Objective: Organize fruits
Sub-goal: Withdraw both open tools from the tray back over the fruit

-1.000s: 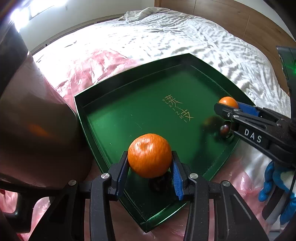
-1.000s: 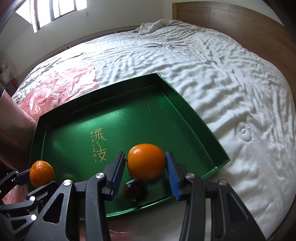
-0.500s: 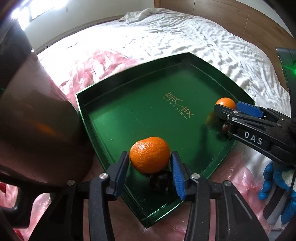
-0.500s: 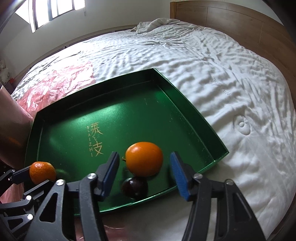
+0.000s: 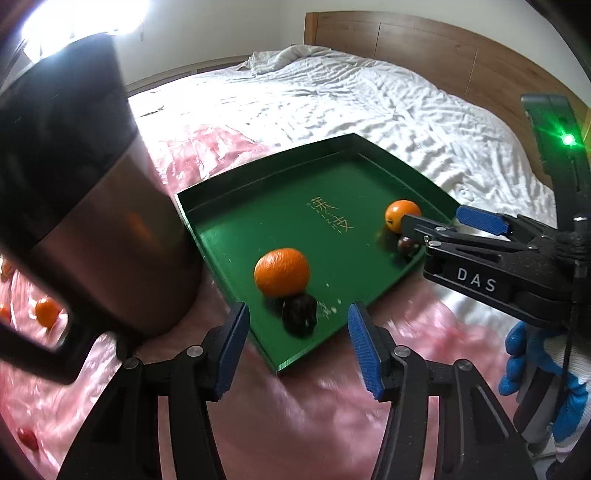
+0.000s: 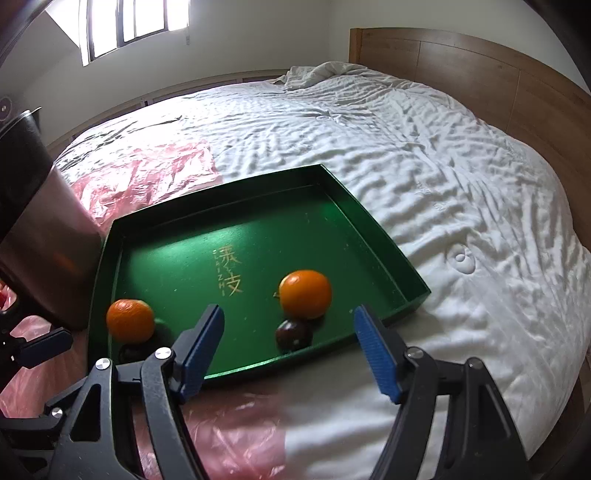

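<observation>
Two oranges are sitting in the green tray on the bed: a mandarin by the near-left wall, touching a dark plum; a smooth orange by the near-right wall, touching a second dark fruit.

Left gripper: jaws opening, nothing between them. Right gripper: spread wide, released, empty.

Step, as judged: drop-off finishing. Next move is calling for more loose fruit; small ones are lying on the pink plastic sheet beside the metal bin.

Rumpled white bed, wooden headboard, pink plastic sheet, dark metallic bin, bright window
</observation>
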Available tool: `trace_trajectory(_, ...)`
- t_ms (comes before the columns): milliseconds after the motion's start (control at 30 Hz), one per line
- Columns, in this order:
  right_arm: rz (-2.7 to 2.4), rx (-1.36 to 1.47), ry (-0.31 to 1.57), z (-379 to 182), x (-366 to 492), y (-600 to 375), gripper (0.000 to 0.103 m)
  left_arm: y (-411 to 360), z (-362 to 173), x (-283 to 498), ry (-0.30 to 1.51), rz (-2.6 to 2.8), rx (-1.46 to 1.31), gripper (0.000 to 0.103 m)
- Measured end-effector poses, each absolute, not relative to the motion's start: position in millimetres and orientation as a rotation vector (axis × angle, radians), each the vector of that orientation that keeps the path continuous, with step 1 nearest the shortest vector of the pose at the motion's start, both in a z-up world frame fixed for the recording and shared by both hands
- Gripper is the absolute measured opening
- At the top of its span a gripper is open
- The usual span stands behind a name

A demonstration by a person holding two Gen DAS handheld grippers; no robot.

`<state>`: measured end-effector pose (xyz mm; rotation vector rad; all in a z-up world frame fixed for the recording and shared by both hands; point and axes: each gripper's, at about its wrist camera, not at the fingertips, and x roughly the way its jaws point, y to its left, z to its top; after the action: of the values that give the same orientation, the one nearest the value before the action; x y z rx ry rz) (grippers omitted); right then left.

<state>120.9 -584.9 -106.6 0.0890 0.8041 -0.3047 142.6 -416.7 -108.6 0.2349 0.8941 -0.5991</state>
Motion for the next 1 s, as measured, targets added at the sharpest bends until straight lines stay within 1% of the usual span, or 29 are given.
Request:
trace_trajectory(233, -0.275, 0.054, 0.805, -100, 95, -557, 0.103, -382, -94, 119, 0.880, -0.589, 0.204, 0.051)
trace_trajectory(333, -0.256, 0.024, 0.806, -97, 82, -535, 0.103, -362, -87, 109, 0.868, -0.573, 0.196, 0.055)
trace_trajectory(633, -0.171, 0.000, 0.776, -83, 52, -467, 0.103, -297, -79, 86, 0.865, -0.501, 0.185, 0.056)
trace_trajectory(1000, -0.040, -0.044, 0.735, -66, 30, -381, 0.103, -210, -81, 61, 0.877, -0.398, 0.148, 0.056)
